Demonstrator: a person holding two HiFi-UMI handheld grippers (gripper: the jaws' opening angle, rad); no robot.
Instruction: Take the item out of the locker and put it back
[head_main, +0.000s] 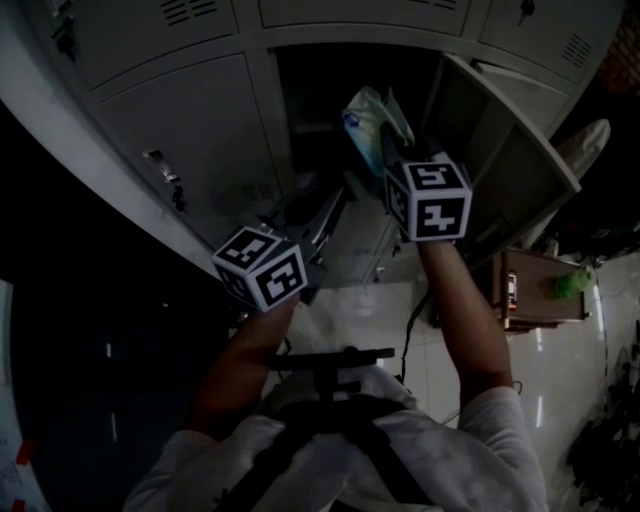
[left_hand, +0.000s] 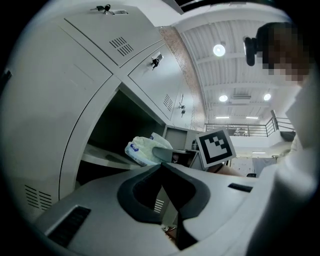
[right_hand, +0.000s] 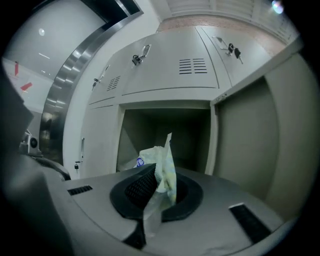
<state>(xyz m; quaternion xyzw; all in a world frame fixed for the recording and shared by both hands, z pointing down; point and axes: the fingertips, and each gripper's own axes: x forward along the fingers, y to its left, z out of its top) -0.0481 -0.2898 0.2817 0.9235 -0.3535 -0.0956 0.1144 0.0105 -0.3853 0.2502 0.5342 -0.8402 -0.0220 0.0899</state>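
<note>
A pale plastic packet with a blue mark (head_main: 370, 118) hangs in front of the open locker compartment (head_main: 335, 85). My right gripper (head_main: 388, 152) is shut on it, and in the right gripper view a fold of its film (right_hand: 161, 167) is pinched between the jaws of the right gripper (right_hand: 156, 186). The dark compartment (right_hand: 165, 132) lies straight ahead, its door (right_hand: 260, 140) swung open to the right. My left gripper (head_main: 335, 205) sits lower and to the left, shut with nothing in it. In the left gripper view the left gripper (left_hand: 161, 167) points at the packet (left_hand: 141, 150).
Closed grey locker doors (head_main: 180, 130) surround the open compartment, some with keys in the locks (right_hand: 231, 49). The open door (head_main: 505, 135) juts out at the right. A small wooden cabinet (head_main: 530, 290) stands on the tiled floor at the right, and a cable (head_main: 410, 335) trails below.
</note>
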